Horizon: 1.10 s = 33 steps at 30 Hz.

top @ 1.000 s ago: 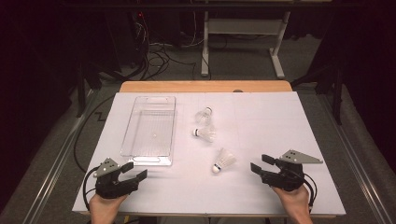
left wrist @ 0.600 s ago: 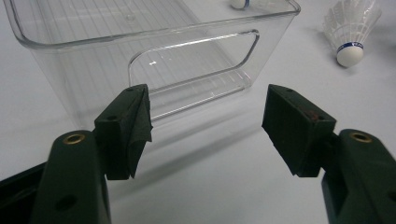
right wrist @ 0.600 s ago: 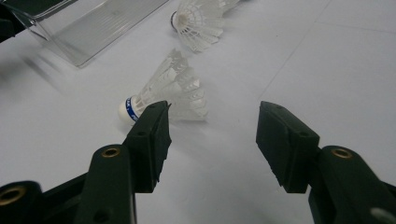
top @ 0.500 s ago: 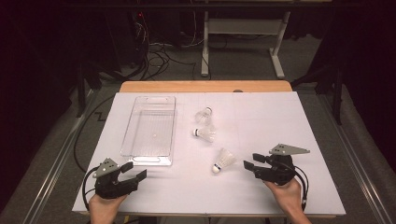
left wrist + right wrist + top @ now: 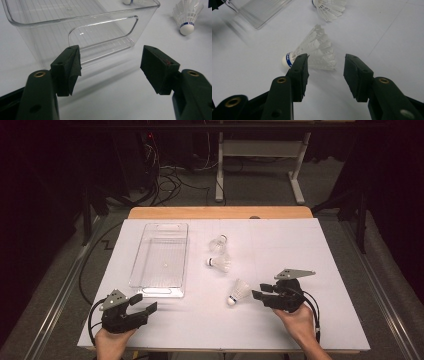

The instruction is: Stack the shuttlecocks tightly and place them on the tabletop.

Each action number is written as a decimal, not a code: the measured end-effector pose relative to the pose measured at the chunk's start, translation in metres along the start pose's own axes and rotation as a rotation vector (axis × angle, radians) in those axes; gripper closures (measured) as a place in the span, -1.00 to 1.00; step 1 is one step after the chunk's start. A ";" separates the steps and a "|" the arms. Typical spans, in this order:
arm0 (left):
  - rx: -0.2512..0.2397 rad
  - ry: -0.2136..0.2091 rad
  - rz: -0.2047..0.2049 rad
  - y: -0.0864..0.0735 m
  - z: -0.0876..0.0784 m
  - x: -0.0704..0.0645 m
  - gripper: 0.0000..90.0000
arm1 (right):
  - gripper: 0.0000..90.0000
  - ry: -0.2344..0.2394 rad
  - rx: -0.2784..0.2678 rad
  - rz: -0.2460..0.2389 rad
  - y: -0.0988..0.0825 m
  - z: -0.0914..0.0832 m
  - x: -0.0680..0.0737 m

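Two jaws, right gripper [image 5: 325, 71]: half-spread, just been closing — nothing pinched yet.
Nearest shuttlecock [image 5: 312, 51]: lying on the table, just ahead of them; right gripper has slid closer since a second ago.
Left gripper [image 5: 110, 65]: spread wide, idle near clear bin [image 5: 161, 260].
Meaning: pickup looks imminent.

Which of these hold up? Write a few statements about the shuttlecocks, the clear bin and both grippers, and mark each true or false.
1. Three shuttlecocks lie on the white table cover. True.
2. The clear bin holds a shuttlecock. False: it is empty.
3. The right gripper is nearest the closest shuttlecock. True.
4. The left gripper grips the bin's handle. False: it is open, short of the bin.
5. The right gripper clamps the shuttlecock. False: its jaws have just been closing, with the feather skirt just ahead of them, not yet pinched.
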<state>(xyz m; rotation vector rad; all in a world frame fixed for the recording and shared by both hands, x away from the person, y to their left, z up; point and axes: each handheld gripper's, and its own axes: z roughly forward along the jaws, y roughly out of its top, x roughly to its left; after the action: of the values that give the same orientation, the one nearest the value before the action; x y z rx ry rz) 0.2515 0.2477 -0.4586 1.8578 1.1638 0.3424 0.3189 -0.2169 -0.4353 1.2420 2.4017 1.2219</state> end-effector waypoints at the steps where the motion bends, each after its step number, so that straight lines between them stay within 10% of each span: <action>1: -0.001 0.000 0.000 0.000 0.000 0.000 -0.26 | 0.23 0.004 0.001 0.002 0.001 0.001 0.001; 33: -0.001 0.002 0.012 0.000 -0.002 -0.001 -0.26 | 0.55 0.054 0.114 -0.003 0.022 0.026 0.008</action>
<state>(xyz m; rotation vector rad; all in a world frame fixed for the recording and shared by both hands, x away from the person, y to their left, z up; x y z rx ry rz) 0.2500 0.2476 -0.4576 1.8649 1.1547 0.3516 0.3399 -0.1883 -0.4346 1.2507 2.5432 1.1458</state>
